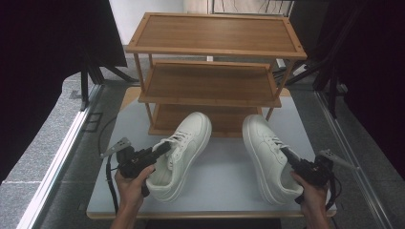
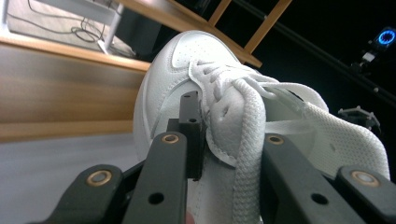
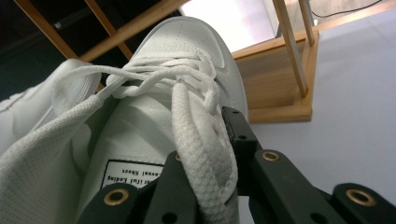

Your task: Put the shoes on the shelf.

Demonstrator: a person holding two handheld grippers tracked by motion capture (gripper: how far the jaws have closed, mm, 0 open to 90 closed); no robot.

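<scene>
**A:** Largest item first?

**B:** Item 1: wooden shoe rack (image 1: 215, 33), three shelves, at the far side of the table (image 1: 224, 181). Its lowest shelf sits just behind both shoes' toes.

**A:** Next?

**B:** Item 2: left white sneaker (image 1: 184, 152), tilted, toe toward the rack. Item 3: right white sneaker (image 1: 267, 155), toe likewise toward the rack, well apart from the first.

**A:** And your grippers?

**B:** Item 4: my left gripper (image 1: 160, 149), jaws clamped on the left sneaker's collar edge beside the laces; in the left gripper view one jaw sits outside the upper, the other inside the opening. Item 5: my right gripper (image 1: 289, 155), jaws pinching the right sneaker's collar edge the same way, a lace (image 3: 198, 154) lying across them.

**A:** Smallest?

**B:** Item 6: printed label (image 3: 133, 175) inside the right sneaker.
</scene>
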